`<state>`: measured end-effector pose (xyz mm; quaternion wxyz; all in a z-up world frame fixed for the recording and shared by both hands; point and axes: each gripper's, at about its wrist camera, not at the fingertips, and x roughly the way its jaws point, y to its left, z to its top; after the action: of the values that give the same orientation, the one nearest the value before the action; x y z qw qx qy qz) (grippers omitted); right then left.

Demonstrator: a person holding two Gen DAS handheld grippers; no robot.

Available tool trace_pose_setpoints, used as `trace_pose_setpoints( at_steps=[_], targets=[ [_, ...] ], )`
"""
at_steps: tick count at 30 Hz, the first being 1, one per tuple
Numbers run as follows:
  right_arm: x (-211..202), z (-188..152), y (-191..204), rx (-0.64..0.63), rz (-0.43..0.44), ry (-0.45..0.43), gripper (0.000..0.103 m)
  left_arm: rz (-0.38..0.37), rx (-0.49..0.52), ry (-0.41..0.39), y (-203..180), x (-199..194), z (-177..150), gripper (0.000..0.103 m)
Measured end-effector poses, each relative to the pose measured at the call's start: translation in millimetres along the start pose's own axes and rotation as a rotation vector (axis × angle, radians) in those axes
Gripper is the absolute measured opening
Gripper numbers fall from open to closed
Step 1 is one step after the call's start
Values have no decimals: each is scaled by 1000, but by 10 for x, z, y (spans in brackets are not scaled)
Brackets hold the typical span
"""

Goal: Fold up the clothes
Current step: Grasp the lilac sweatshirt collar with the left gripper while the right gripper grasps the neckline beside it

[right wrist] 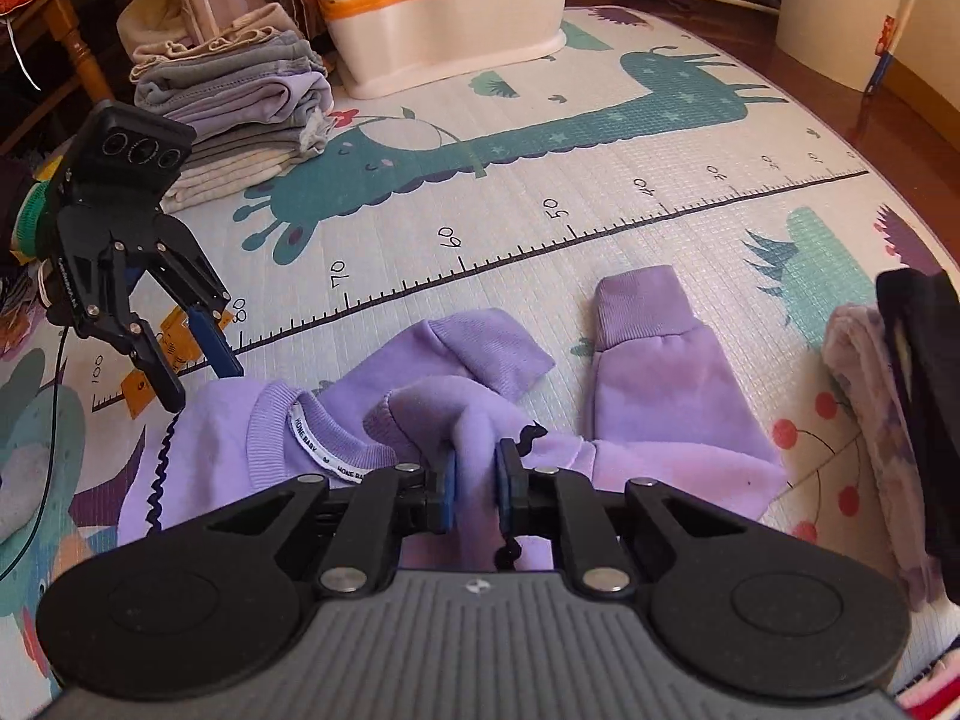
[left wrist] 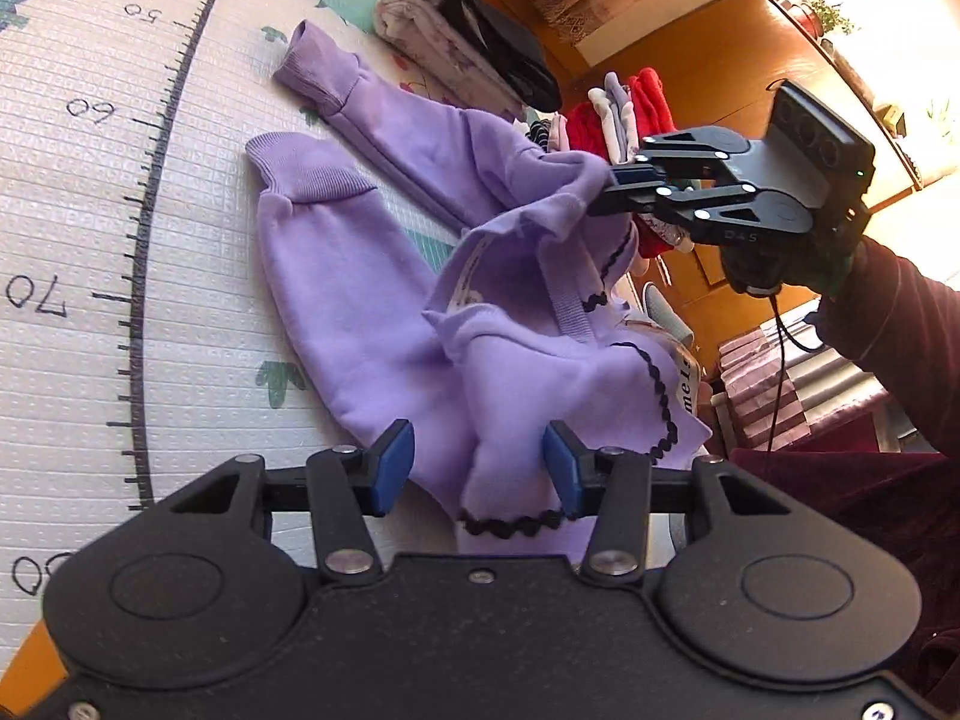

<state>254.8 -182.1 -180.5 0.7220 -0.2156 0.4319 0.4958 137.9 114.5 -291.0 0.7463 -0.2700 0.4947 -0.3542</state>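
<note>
A lilac sweatshirt (left wrist: 336,300) with black wavy trim lies crumpled on the play mat (left wrist: 90,192), both sleeves stretched away from me. My right gripper (right wrist: 477,486) is shut on a bunch of its fabric (right wrist: 660,396) near the neckline. In the left wrist view that gripper (left wrist: 600,192) holds the pinched cloth up off the mat. My left gripper (left wrist: 478,468) stands open low over the trimmed hem, a fold of cloth lying between its blue pads (left wrist: 393,468). The right wrist view shows the left gripper (right wrist: 201,375) with spread fingers at the sweatshirt's edge.
A stack of folded clothes (right wrist: 240,114) and a white and orange potty chair (right wrist: 444,12) stand at the mat's far side. Black and floral garments (left wrist: 468,42) lie beyond the sleeves. Red and white clothes (left wrist: 612,114) sit behind the right gripper. A person's dark sleeve (left wrist: 888,312) reaches in.
</note>
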Motion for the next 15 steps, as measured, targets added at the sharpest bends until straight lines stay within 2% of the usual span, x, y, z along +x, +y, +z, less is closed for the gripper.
trace_pose_setpoints(
  at_steps=[4, 9, 10, 12, 15],
  targets=[
    [-267, -265, 57, 33, -36, -10, 15, -29, 15, 3, -10, 185, 85, 46],
    [-502, -505, 74, 83, -65, -9, 15, -56, 79, 30, -256, 371, 158, 46],
    [-534, -540, 80, 87, -71, -12, 15, -49, 104, 38, -307, 400, 144, 38],
    [-559, -584, 91, 88, -89, -10, 15, -14, 182, 42, -451, 437, 86, 13],
    [-564, -607, 148, 30, -118, 19, 15, 36, 253, 40, -619, 471, 18, 11]
  ],
)
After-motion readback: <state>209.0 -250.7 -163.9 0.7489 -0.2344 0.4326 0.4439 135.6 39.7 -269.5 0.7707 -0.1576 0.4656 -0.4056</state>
